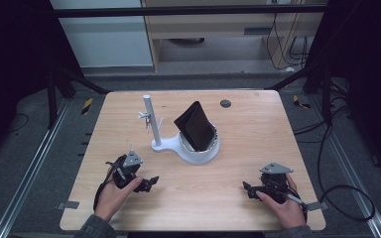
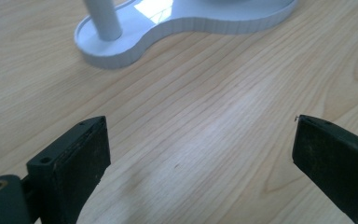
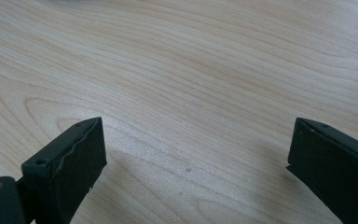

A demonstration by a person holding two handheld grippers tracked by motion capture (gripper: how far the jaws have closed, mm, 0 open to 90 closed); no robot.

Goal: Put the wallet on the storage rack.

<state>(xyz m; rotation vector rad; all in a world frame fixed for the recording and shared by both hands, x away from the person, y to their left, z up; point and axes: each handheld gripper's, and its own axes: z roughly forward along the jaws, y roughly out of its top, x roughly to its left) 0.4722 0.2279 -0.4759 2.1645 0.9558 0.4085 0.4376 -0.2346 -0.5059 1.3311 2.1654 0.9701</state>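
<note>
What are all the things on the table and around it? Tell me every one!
Table: one, light wood, in the middle.
Stand: one, white, at the table's centre, with an upright post on its left end and a bowl-shaped cup on its right.
Wallet: one, black, standing tilted in the stand's cup.
Round disc: one, dark grey, near the far edge.
Cables: several, black, on the floor at right.
Left gripper: one, black, open, near left.
Right gripper: one, black, open, near right.
</note>
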